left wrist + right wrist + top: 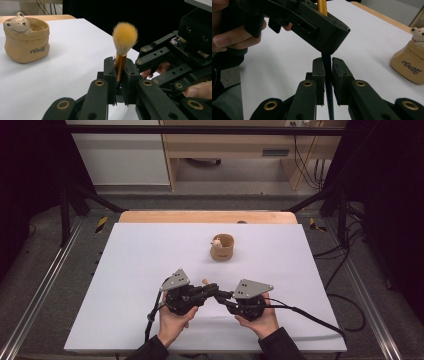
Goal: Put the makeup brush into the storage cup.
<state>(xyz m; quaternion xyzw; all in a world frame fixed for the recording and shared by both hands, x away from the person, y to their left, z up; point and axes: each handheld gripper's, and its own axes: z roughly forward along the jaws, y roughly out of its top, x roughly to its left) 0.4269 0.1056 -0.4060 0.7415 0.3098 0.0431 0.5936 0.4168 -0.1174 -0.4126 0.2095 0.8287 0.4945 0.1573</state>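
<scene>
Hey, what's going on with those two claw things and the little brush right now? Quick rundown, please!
Left gripper shut on makeup brush, bristles up. Right gripper shut on its dark handle end. Bear pot stands apart, farther up the table; nothing between.

High cam overhead; gripper cams close-up, both on brush [121,53].

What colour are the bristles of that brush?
Orange-yellow with paler, whitish tips; the brush shows best in the left gripper view.
</scene>
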